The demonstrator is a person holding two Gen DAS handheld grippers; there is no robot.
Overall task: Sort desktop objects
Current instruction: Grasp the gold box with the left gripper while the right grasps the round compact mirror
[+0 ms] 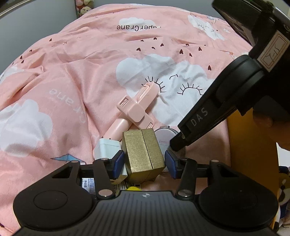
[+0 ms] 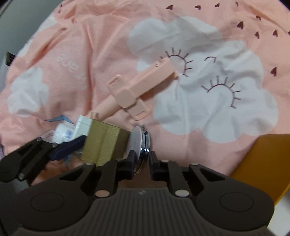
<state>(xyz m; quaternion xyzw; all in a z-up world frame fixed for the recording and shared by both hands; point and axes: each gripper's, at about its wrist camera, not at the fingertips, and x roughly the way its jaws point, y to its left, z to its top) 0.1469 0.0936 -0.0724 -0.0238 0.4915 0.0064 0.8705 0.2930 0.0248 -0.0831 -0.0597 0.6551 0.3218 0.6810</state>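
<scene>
A gold box (image 1: 143, 150) lies on the pink cloud-print cloth between the blue pads of my left gripper (image 1: 144, 164), which is open around it with gaps on both sides. The box also shows in the right wrist view (image 2: 103, 143). A round chrome compact mirror (image 2: 141, 145) stands on edge beside the box, and my right gripper (image 2: 141, 163) is shut on its rim. The mirror (image 1: 164, 136) shows behind the box in the left wrist view. A pink selfie stick (image 1: 137, 107) lies beyond. A white charger block (image 1: 107, 148) sits left of the box.
A small printed white bottle (image 2: 64, 133) lies by the charger. An orange board (image 2: 264, 163) stands at the right. The right gripper's black body (image 1: 226, 101) reaches in from the upper right. Plush toys (image 1: 84, 9) sit far back.
</scene>
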